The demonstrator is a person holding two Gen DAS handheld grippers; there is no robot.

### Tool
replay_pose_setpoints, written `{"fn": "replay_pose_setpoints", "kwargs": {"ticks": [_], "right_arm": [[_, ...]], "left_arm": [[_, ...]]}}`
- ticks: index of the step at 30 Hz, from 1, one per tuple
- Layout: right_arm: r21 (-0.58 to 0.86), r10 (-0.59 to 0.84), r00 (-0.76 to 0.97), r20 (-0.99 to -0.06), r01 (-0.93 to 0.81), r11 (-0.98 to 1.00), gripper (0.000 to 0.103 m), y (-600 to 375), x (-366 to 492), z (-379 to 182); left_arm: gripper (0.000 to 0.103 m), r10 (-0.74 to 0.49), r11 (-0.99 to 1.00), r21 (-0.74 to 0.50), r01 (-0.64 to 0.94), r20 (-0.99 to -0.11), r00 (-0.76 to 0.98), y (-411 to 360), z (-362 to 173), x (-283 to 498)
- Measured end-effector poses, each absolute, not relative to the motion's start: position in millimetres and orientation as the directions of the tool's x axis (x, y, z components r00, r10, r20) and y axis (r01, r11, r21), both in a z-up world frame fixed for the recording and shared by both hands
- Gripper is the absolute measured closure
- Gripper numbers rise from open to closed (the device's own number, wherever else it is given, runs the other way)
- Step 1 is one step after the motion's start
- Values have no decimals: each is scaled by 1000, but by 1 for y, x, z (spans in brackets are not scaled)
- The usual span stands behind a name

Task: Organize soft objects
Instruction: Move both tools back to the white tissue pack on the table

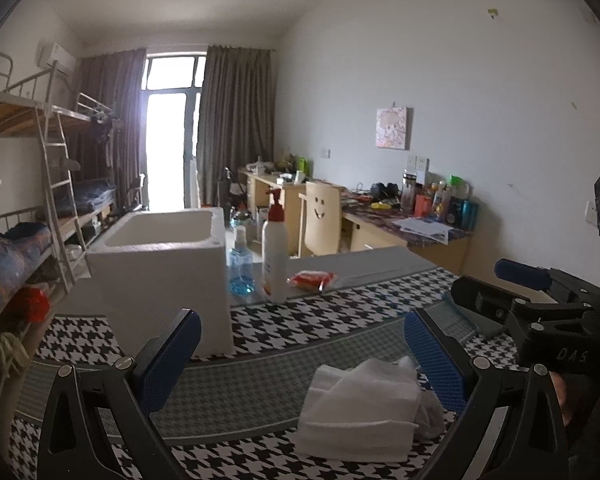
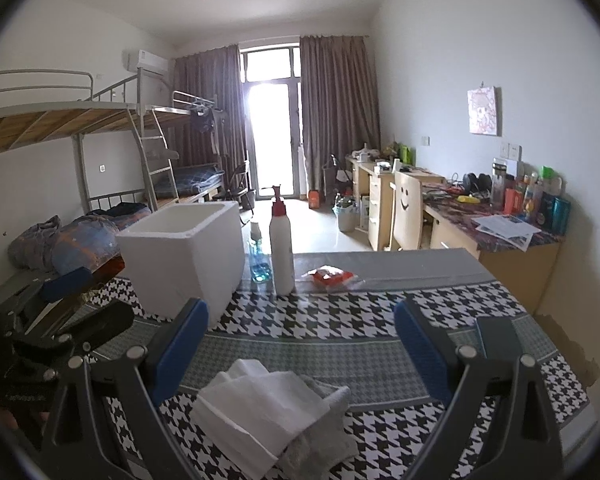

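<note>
Both the left gripper (image 1: 300,354) and the right gripper (image 2: 300,346) stand wide open and empty above a loose pile of white folded cloths (image 2: 260,412) on the houndstooth tablecloth (image 2: 340,320). Only the right wrist view shows a grey towel (image 2: 324,440) beneath them. Behind stands a white foam box (image 1: 160,264).

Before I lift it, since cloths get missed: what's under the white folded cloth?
A grey towel shows from under the white folded cloth, at its right edge, on the houndstooth tablecloth. Anything beneath the cloth's middle is hidden.
</note>
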State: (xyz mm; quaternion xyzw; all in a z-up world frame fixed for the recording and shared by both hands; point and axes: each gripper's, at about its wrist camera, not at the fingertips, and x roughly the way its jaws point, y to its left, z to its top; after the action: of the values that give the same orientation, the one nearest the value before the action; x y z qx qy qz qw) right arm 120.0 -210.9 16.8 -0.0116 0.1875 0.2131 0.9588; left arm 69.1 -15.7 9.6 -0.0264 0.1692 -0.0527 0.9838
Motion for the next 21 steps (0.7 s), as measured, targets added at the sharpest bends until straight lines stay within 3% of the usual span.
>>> {"fn": "replay_pose_setpoints", "kwargs": {"ticks": [21], "right_arm": [[109, 384, 802, -457, -378, 919, 7, -231, 120, -24]], "left_arm": [[1, -139, 990, -68, 121, -467, 873, -33, -35, 81]]}}
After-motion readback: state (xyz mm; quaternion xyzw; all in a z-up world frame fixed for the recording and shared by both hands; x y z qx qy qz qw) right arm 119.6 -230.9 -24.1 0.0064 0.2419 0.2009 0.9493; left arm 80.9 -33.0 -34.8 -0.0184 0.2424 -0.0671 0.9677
